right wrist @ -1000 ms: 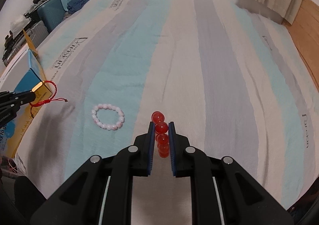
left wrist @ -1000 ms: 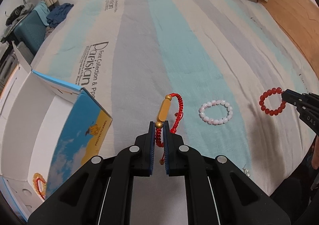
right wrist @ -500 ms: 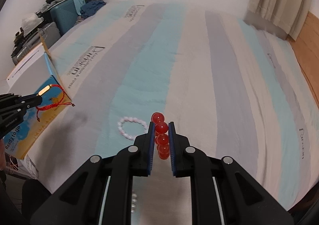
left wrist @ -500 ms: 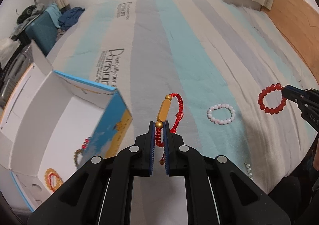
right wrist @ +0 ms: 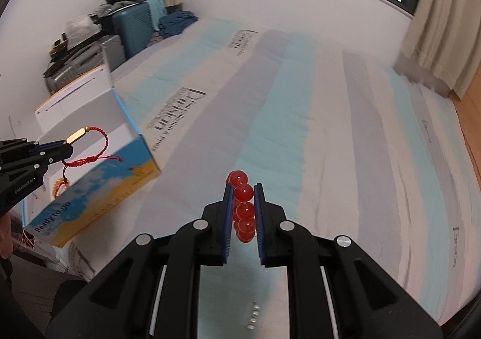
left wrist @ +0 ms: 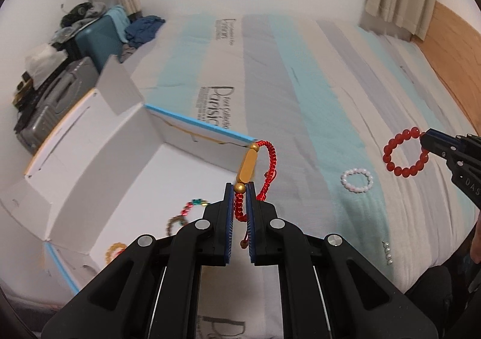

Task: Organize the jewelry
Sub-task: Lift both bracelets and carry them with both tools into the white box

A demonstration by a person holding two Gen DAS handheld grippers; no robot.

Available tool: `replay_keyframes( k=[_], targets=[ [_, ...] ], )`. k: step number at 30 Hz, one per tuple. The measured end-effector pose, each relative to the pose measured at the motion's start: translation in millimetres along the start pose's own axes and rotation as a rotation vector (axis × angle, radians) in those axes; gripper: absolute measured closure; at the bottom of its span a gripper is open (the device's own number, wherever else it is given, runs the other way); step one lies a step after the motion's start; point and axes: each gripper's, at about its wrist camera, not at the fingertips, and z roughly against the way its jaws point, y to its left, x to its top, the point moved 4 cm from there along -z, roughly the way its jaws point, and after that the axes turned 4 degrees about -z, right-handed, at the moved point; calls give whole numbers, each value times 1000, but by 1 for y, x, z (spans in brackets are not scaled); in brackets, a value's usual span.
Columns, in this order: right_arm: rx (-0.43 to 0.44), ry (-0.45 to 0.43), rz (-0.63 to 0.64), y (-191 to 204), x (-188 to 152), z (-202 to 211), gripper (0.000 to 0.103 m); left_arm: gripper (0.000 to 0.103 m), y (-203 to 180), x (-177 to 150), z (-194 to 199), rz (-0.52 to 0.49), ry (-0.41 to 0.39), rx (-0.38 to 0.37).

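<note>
Both grippers now carry loads boxward: left gripper (left wrist: 239, 193) clamps the red braided cord bracelet with gold tube (left wrist: 255, 169) above the open white cardboard box (left wrist: 99, 155) at lower left; right gripper (right wrist: 243, 197) clamps the red glass-bead bracelet (right wrist: 244, 206), deposit likely next.

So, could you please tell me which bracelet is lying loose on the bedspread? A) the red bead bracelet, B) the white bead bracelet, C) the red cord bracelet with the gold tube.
B: the white bead bracelet lies flat on the bedspread, while each of the other two is pinched in a gripper.
</note>
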Motion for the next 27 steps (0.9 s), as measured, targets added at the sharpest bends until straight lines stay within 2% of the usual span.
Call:
replay_keyframes(
  k=[18, 27],
  targets=[
    [76, -63, 134, 127, 44, 35, 91, 96, 105, -31, 48, 126, -27, 67],
    [122, -55, 225, 200, 48, 22, 91, 96, 155, -53, 46, 182, -4, 89]
  ],
)
